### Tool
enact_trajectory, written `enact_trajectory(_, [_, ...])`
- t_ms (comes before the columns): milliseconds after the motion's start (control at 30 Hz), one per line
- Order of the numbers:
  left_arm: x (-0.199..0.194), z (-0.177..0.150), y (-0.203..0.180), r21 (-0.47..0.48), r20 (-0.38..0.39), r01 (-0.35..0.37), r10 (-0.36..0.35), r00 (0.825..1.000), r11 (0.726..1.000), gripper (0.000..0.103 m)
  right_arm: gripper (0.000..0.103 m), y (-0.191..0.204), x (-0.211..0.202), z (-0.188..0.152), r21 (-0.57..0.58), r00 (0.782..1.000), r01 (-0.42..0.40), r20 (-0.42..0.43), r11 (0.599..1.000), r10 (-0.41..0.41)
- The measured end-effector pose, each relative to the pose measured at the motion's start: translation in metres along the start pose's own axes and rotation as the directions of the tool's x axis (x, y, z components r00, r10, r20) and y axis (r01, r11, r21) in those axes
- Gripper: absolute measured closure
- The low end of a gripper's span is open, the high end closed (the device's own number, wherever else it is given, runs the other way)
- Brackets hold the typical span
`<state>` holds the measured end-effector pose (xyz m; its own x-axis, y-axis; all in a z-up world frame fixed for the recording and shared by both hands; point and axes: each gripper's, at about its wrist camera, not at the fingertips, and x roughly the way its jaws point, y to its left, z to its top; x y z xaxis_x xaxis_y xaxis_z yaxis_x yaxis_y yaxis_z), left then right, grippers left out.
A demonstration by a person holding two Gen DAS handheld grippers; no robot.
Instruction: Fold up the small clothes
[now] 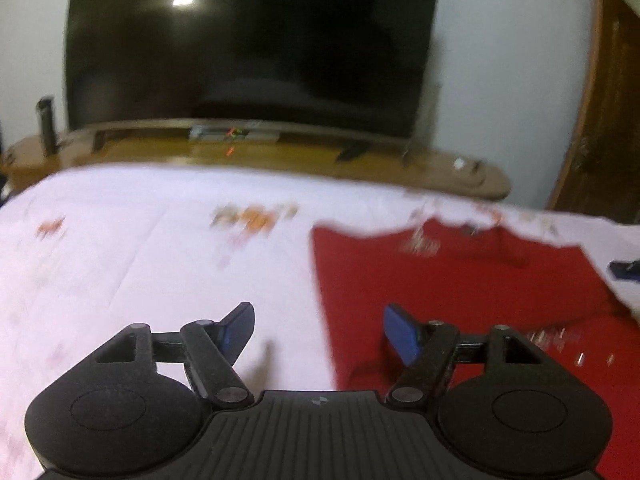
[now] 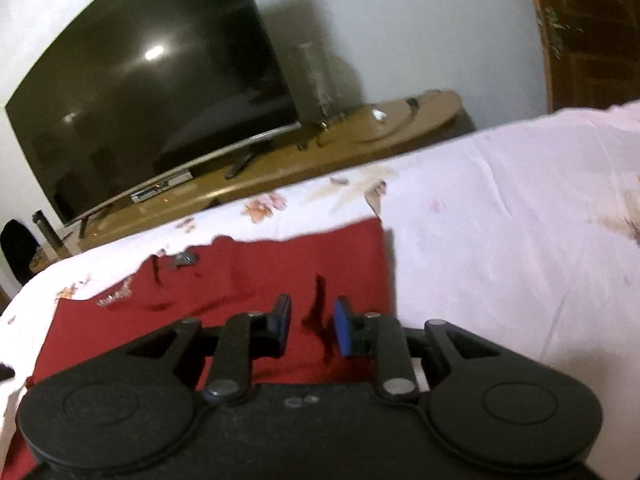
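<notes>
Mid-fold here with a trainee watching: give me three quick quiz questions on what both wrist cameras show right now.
1. True or false: the left gripper is open.
2. What colour is the garment on the bedsheet?
3. The right gripper hangs over: A) bare sheet, B) a crease in the garment, C) the TV.

Key: 1 true; 2 red; 3 B.

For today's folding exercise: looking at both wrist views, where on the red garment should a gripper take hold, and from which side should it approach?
Probably the red garment is best pinched at its straight edge lying on the white sheet. That edge sits between the open left gripper's fingers, so come from the sheet side, low and flat. The cloth lies spread, offering no raised fold elsewhere except a crease near the right gripper.
</notes>
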<state>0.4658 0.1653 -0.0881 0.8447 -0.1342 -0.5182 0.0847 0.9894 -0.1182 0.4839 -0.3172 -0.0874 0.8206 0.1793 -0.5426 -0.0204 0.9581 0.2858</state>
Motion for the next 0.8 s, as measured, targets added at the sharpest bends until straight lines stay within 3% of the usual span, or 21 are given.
enact_trajectory(67, [0.015,0.014,-0.009,-0.005,0.025,0.067,-0.067,0.997,0.998,0.041,0.079,0.006,0.009,0.004,-0.011,1.000,-0.011,-0.003,1.000,0.011])
enact_trajectory(167, [0.050,0.027,-0.029,-0.010,0.027,0.135,-0.135,0.991,0.991,0.041,0.079,0.025,0.024,0.005,-0.063,0.999,-0.050,-0.019,0.997,0.049])
enact_trajectory(233, [0.078,0.030,-0.040,0.009,-0.015,0.141,-0.141,0.990,0.990,0.041,0.079,0.038,0.035,0.002,-0.117,0.998,-0.058,-0.041,0.991,0.053])
enact_trajectory(333, [0.119,0.021,-0.041,0.029,-0.130,0.088,-0.083,0.988,0.996,0.041,0.082,0.043,0.054,-0.005,-0.193,0.996,-0.025,-0.092,0.981,0.007])
enact_trajectory(367, [0.120,0.016,-0.038,0.020,-0.099,0.097,-0.095,0.991,0.995,0.041,0.086,0.040,0.062,-0.007,-0.214,0.993,0.011,-0.113,0.977,-0.036])
enact_trajectory(600, [0.102,0.022,-0.033,-0.008,-0.056,0.079,-0.079,0.995,0.997,0.041,0.086,0.025,0.051,-0.004,-0.200,0.995,0.027,-0.086,0.979,-0.045])
enact_trajectory(667, [0.095,0.027,-0.035,0.010,-0.034,0.082,-0.081,0.996,0.997,0.041,0.071,0.026,0.041,-0.001,-0.202,0.998,0.043,-0.046,0.978,-0.054])
enact_trajectory(733, [0.102,0.029,-0.038,0.016,-0.061,0.078,-0.077,0.995,0.997,0.041,0.067,0.028,0.036,0.002,-0.207,0.999,0.029,-0.015,0.978,-0.033])
enact_trajectory(800, [0.115,0.019,-0.038,0.048,-0.109,0.054,-0.049,0.993,0.997,0.041,0.069,0.028,0.047,0.001,-0.223,0.998,0.031,-0.047,0.974,-0.042])
